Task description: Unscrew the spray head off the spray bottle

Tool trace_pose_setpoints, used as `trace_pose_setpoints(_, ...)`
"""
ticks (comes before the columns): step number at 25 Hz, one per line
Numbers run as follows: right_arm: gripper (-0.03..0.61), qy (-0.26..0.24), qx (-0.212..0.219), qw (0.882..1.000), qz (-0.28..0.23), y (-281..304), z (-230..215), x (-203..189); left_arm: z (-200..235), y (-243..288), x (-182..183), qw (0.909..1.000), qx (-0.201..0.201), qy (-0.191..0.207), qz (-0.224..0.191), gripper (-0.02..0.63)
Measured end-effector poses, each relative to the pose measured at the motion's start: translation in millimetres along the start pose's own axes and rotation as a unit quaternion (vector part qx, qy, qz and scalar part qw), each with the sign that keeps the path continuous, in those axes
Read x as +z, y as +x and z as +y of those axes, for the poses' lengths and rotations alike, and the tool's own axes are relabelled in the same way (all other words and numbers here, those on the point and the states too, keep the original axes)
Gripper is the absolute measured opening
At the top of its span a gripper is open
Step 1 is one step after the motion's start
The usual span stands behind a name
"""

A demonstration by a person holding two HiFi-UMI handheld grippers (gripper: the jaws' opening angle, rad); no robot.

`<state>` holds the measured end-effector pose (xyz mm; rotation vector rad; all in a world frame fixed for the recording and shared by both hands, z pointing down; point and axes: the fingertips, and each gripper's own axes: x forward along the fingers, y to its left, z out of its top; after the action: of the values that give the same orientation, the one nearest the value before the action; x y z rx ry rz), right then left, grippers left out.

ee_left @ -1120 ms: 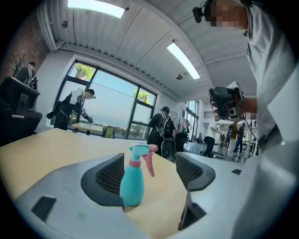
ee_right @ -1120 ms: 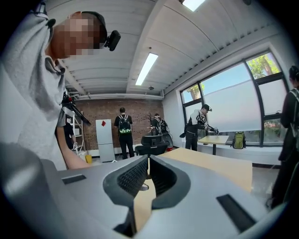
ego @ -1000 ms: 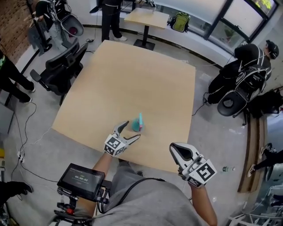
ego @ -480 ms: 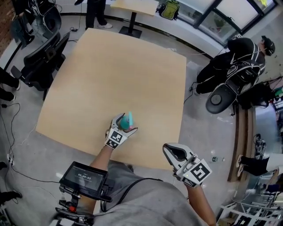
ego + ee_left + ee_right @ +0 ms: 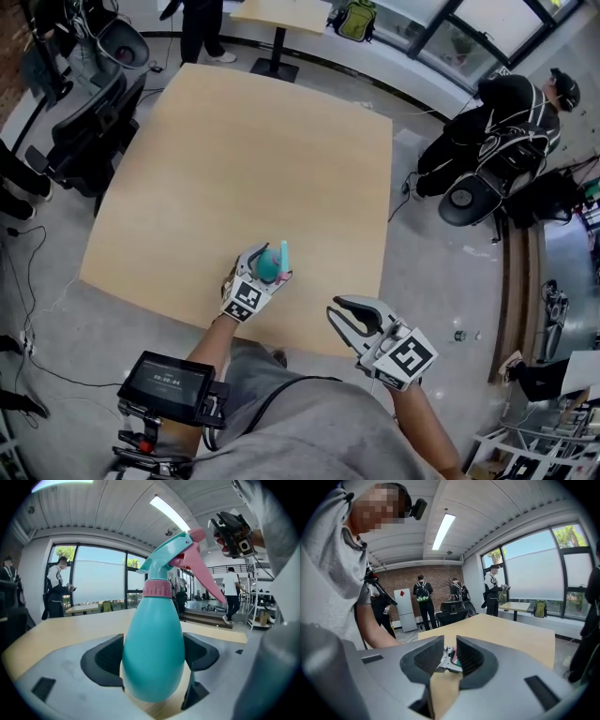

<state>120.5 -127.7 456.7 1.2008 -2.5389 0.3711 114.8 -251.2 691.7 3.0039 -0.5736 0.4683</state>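
Head view: one spray bottle (image 5: 273, 266), two tables (image 5: 244, 159) (image 5: 281, 14).

left tool (image 5: 265, 266) jaws closing on spray bottle (image 5: 152, 644); right tool (image 5: 336, 310) jaws opening, nothing between, forearm raised

A second ago my left hand-held gripper (image 5: 268, 265) sat just on the near side of the spray bottle (image 5: 152, 653), jaws spread and empty. It has since moved forward, so the bottle's teal body now stands between the jaws, which are closing with the pads against its sides. My right hand-held gripper (image 5: 345, 313), shut before, is opening a slim gap with nothing in it, and has come left, nearer the desk's (image 5: 244, 159) near edge and the bottle.
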Motion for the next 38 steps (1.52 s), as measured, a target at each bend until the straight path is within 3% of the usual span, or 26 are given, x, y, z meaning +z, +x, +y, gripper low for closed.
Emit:
trace_pose_setpoints(2,0.171,0.030,0.002,1.000,-0.002,5,-5,-1,-8,-9,18,0.9991,0.006,0.043,0.005,0.380)
trace_pose_setpoints(3,0.190,0.047,0.005,0.999,-0.006,6,-7,0,-13,-15,28,0.9975,0.011,0.069,0.010,0.380)
trace_pose_setpoints(7,0.213,0.130,0.013,0.991,-0.016,8,-13,10,-34,-47,66,0.9831,0.045,0.174,0.035,0.380)
trace_pose_setpoints(11,0.239,0.200,0.037,0.979,0.021,6,-4,8,-56,-79,91,0.9568,0.089,0.265,0.080,0.380)
trace_pose_setpoints(13,0.242,0.200,0.060,0.977,0.049,7,10,1,-62,-89,99,0.9457,0.108,0.292,0.093,0.380)
trace_pose_setpoints(15,0.242,0.186,0.072,0.977,0.071,9,21,-6,-69,-99,111,0.9404,0.124,0.301,0.098,0.379)
trace_pose_setpoints(20,0.242,0.175,0.067,0.977,0.103,14,31,-22,-93,-109,129,0.9261,0.140,0.334,0.107,0.380)
trace_pose_setpoints(22,0.235,0.162,0.059,0.978,0.115,13,34,-26,-102,-111,133,0.9266,0.141,0.333,0.105,0.380)
trace_pose_setpoints(23,0.185,0.153,0.051,0.979,0.120,12,35,-28,-105,-112,134,0.9268,0.141,0.332,0.105,0.380)
trace_pose_setpoints(25,0.156,0.140,0.043,0.981,0.130,12,36,-28,-107,-115,134,0.9287,0.136,0.330,0.101,0.379)
trace_pose_setpoints(30,0.150,0.096,0.057,0.983,0.147,19,44,-18,-103,-125,132,0.9461,0.096,0.299,0.078,0.379)
trace_pose_setpoints(33,0.146,0.022,0.071,0.984,0.162,19,51,-12,-107,-128,133,0.9622,0.055,0.259,0.062,0.379)
trace_pose_setpoints(35,0.146,-0.046,0.095,0.979,0.177,17,58,-10,-115,-130,133,0.9725,0.011,0.229,0.043,0.377)
trace_pose_setpoints(37,0.146,-0.134,0.139,0.962,0.194,11,68,-11,-126,-134,134,0.9786,-0.044,0.200,0.014,0.377)
trace_pose_setpoints(38,0.146,-0.185,0.166,0.947,0.201,8,74,-12,-132,-138,135,0.9798,-0.070,0.187,-0.001,0.377)
